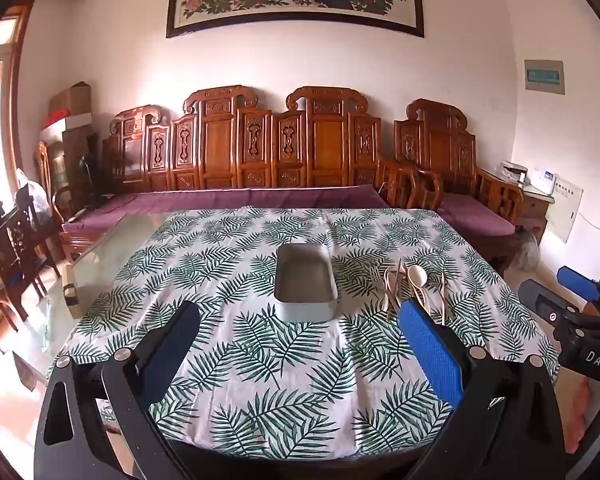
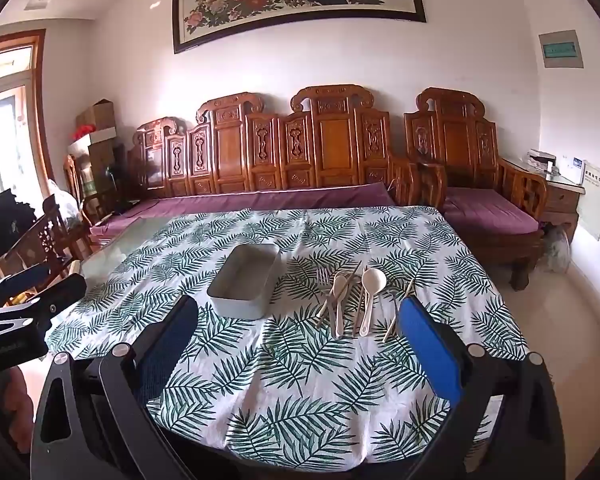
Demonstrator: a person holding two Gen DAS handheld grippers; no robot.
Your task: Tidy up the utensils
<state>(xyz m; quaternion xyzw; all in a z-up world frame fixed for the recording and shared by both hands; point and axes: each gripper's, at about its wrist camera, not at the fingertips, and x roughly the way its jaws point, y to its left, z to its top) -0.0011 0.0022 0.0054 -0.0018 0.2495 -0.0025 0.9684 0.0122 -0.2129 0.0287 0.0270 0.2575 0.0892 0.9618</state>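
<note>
An empty grey rectangular box [image 1: 306, 280] [image 2: 246, 284] stands mid-table on the fern-print cloth [image 1: 284, 364] [image 2: 300, 380]. To its right lies a loose pile of utensils [image 1: 412, 286]: a metal fork [image 2: 323, 280], a small cream spoon [image 2: 339, 292], a large cream spoon [image 2: 372, 282] and chopsticks [image 2: 400, 308]. My left gripper [image 1: 300, 314] [image 2: 56, 280] hovers open over the near cloth, short of the box. My right gripper [image 2: 300, 308] [image 1: 556, 288] hovers open too, short of the utensils. Neither holds anything.
The cloth leaves bare glass tabletop [image 1: 100, 256] on the left. A carved wooden sofa with purple cushions [image 1: 260, 196] runs behind the table. Wooden chairs [image 1: 16, 264] stand at the left. A person's hand [image 1: 580, 420] grips the right handle.
</note>
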